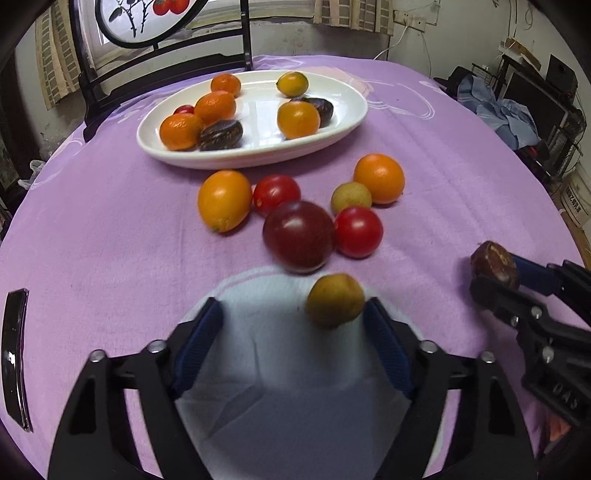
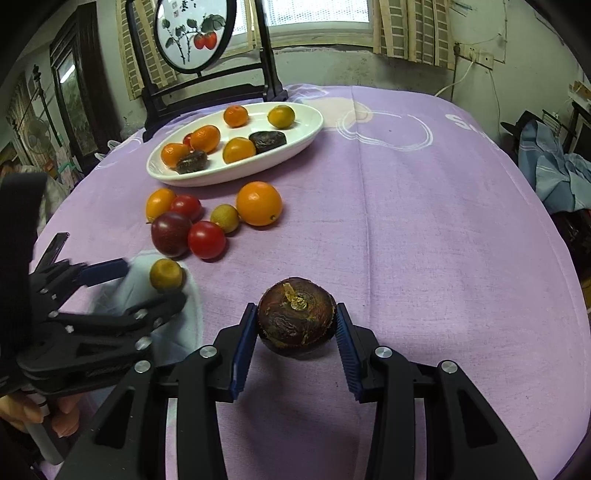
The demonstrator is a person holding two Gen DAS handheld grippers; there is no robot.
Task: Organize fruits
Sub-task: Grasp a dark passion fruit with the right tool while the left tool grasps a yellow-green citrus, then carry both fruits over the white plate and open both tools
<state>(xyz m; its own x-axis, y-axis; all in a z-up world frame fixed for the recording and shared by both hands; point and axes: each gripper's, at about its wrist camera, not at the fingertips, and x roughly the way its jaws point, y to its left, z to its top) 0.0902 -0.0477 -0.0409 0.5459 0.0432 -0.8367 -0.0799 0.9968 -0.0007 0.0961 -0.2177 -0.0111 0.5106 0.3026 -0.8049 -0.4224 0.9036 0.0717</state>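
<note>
My right gripper is shut on a dark brown water chestnut and holds it just above the purple cloth; it also shows in the left wrist view. My left gripper is open, with a small yellow-brown fruit by its right finger, also seen in the right wrist view. A white oval plate at the back holds oranges, dark chestnuts and a red tomato. A loose cluster lies before it: a dark plum, red tomatoes, oranges.
The round table has a purple cloth with a white patch under my left gripper. A dark phone lies at the left edge. A dark chair with a round painted panel stands behind the plate. Clutter fills the right side of the room.
</note>
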